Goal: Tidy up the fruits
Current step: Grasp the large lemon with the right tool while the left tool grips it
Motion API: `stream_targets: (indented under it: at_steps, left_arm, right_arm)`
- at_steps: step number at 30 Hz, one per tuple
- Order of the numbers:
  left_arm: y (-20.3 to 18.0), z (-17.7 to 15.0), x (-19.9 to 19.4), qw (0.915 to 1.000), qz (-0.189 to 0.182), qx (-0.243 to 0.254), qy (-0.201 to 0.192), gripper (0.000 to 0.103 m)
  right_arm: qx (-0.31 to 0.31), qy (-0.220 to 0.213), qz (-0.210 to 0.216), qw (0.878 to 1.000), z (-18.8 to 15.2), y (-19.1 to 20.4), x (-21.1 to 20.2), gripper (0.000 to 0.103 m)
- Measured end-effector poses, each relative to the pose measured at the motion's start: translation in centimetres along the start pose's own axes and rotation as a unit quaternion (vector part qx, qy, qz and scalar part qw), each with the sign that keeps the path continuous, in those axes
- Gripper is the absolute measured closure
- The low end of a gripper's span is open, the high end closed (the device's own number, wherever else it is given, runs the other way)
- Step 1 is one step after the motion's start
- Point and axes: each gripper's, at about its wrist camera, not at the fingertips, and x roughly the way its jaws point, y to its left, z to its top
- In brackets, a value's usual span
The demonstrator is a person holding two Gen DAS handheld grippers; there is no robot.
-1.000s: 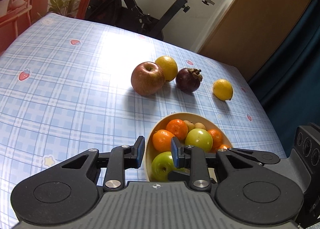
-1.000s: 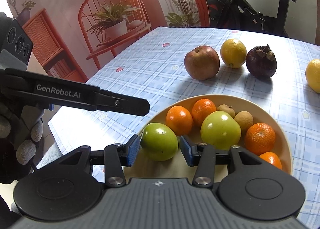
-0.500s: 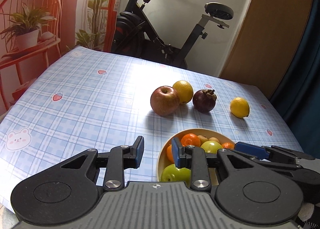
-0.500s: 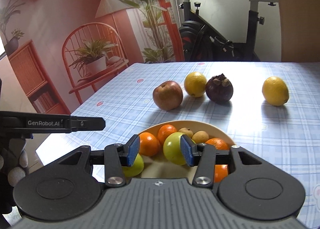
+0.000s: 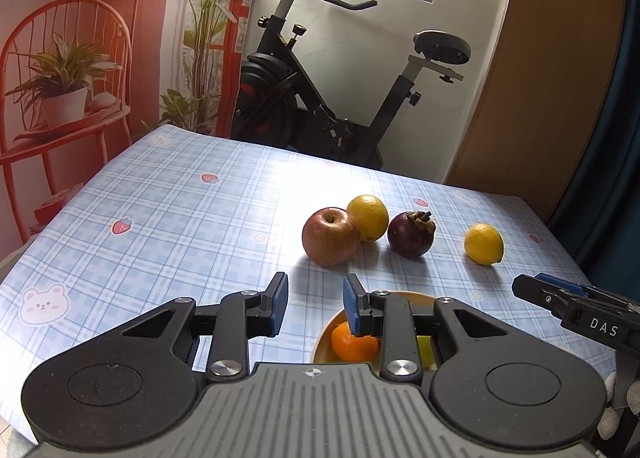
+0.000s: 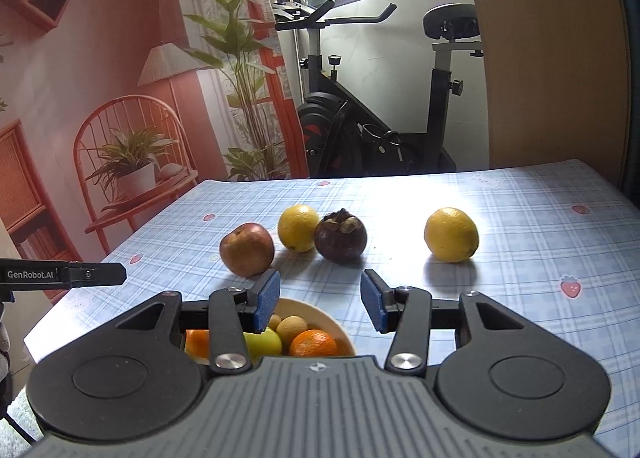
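Observation:
On the blue checked tablecloth [image 5: 160, 225] lie a red apple [image 5: 330, 237], a yellow citrus [image 5: 368, 217], a dark mangosteen [image 5: 411, 234] and a lemon [image 5: 483, 244]. Nearer me, a beige bowl [image 5: 324, 338] holds oranges [image 5: 354, 342], green apples and small brown fruits, mostly hidden behind the gripper bodies. My left gripper [image 5: 316, 286] hovers above the bowl's left rim, jaws narrowly apart and empty. My right gripper [image 6: 321, 282] hangs over the bowl's [image 6: 320, 310] right side, open and empty, facing the apple [image 6: 247, 249], mangosteen [image 6: 341, 236] and lemon [image 6: 451, 234].
An exercise bike [image 5: 320, 97] stands behind the table's far edge. A red chair with a potted plant [image 5: 64, 97] is at the left, a wooden door [image 5: 540, 97] at the right. The left gripper's finger [image 6: 80, 275] juts into the right wrist view.
Both grippers have drawn back and tilted upward. The bowl has slid to the bottom of both views, and the right gripper's jaws no longer frame the green apple.

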Motion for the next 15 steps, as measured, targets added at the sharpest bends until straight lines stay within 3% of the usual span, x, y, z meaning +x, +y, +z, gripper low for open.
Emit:
stream_targets:
  at_steps: [15]
  left_arm:
    - [-6.7, 4.8, 4.7, 0.9973, -0.071, 0.017, 0.007, 0.071]
  right_arm:
    - [-0.049, -0.02, -0.049, 0.997, 3.3, -6.1, 2.3, 0.054]
